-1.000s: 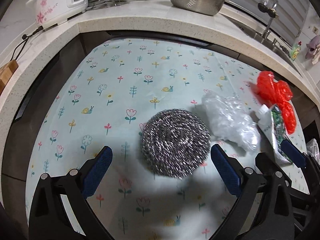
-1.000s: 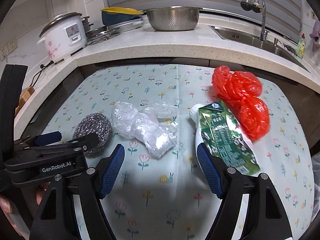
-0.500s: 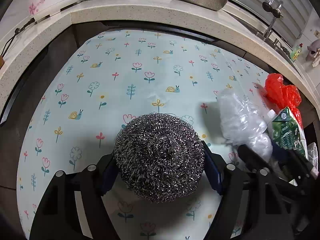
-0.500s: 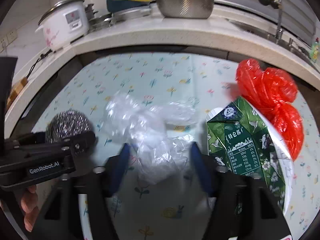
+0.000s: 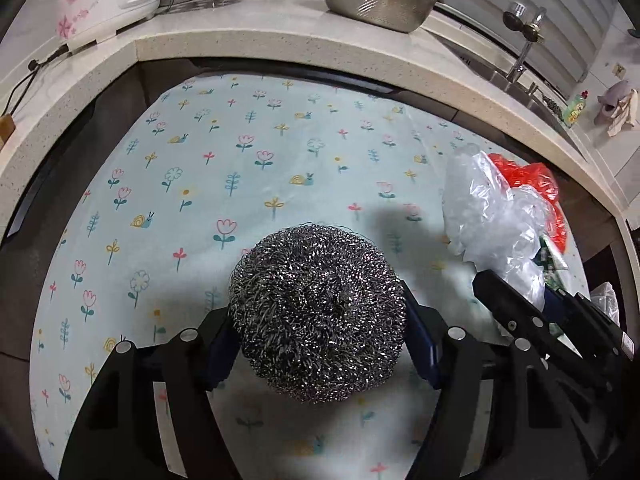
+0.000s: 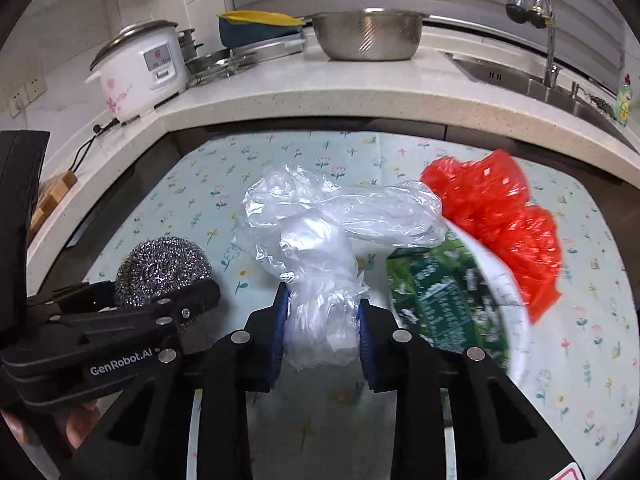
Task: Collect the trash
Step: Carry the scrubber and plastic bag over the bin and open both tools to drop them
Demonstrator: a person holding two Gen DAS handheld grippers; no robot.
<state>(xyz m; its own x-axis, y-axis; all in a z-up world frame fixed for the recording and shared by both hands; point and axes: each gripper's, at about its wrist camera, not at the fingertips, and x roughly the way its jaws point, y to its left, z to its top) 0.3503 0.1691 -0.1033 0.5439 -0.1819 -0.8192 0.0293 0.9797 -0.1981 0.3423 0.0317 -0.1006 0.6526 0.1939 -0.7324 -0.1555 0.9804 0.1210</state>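
Note:
My left gripper (image 5: 320,344) is shut on a steel wool scrubber (image 5: 316,312), held above the flowered tablecloth (image 5: 248,168); the scrubber also shows in the right wrist view (image 6: 162,270). My right gripper (image 6: 322,324) is shut on a crumpled clear plastic bag (image 6: 316,240), lifted off the cloth; the bag also shows in the left wrist view (image 5: 488,216). A green milk carton (image 6: 440,300) and a red plastic bag (image 6: 500,216) lie on the cloth to the right of it.
A stone counter (image 6: 320,96) curves around the table's far side with a rice cooker (image 6: 140,68), a steel colander (image 6: 366,34), a dish rack and a sink with tap (image 6: 548,28). The left gripper's body (image 6: 100,344) sits close to the right gripper's left side.
Both grippers closed: the left on the scrubber, the right on the clear bag. Both things have been lifted off the cloth.

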